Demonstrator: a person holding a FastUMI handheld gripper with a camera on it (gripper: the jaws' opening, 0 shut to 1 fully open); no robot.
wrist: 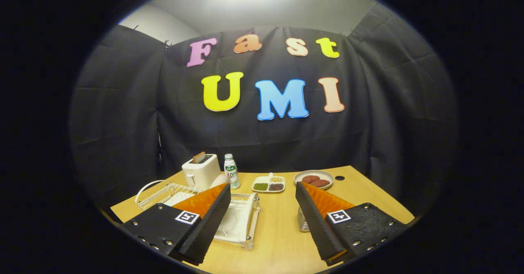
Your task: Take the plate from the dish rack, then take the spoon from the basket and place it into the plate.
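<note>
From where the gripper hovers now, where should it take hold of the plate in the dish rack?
Probably the plate's upper rim, from above: it sits among the rack's wires, mostly hidden behind the left finger. The gripper is open, nothing between its fingers.

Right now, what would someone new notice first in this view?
The gripper stands wide open above the wooden table, nothing between its fingers. A white toaster and a bottle stand beyond the left finger, past the wire dish rack. Beyond the right finger sits a plate holding reddish-brown pieces.
</note>
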